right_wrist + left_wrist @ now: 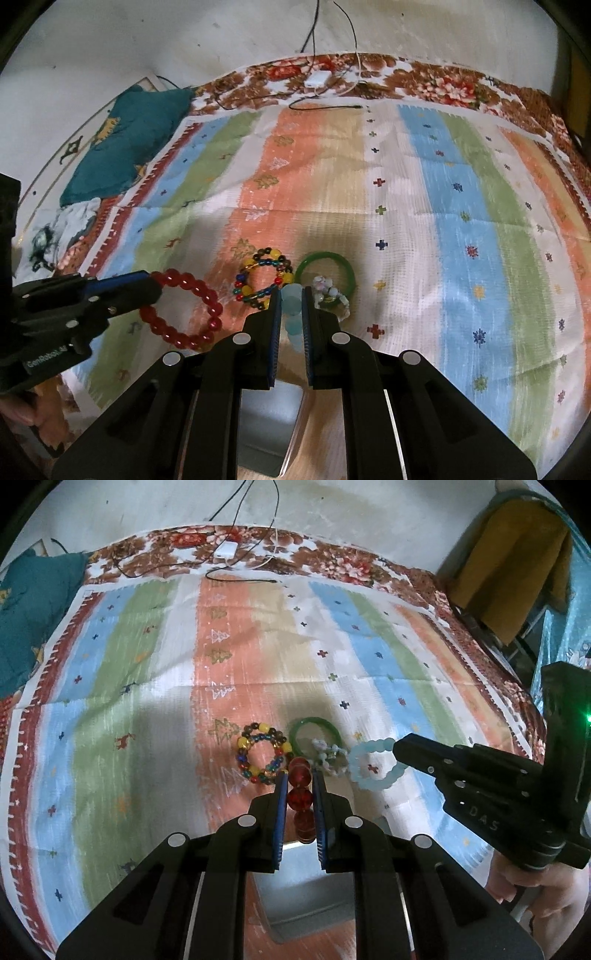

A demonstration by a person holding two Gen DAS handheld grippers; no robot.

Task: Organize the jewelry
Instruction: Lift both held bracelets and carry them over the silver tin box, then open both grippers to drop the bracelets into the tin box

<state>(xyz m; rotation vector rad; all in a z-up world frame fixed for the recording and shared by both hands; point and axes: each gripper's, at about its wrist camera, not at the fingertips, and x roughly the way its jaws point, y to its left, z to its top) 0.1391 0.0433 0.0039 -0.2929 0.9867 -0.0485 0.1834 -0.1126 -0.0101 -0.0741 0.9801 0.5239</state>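
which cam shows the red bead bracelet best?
Right wrist view. There the red bead bracelet shows as a nearly full loop hanging from the left gripper, side on. The left wrist view shows only a short run of beads pinched edge-on between its own fingers.

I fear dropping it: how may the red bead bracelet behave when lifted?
The red bracelet probably hangs floppy: it is separate strung beads. The glossy round beads may slip between the left tool's flat pads. If dropped, it likely flops rather than rolls.
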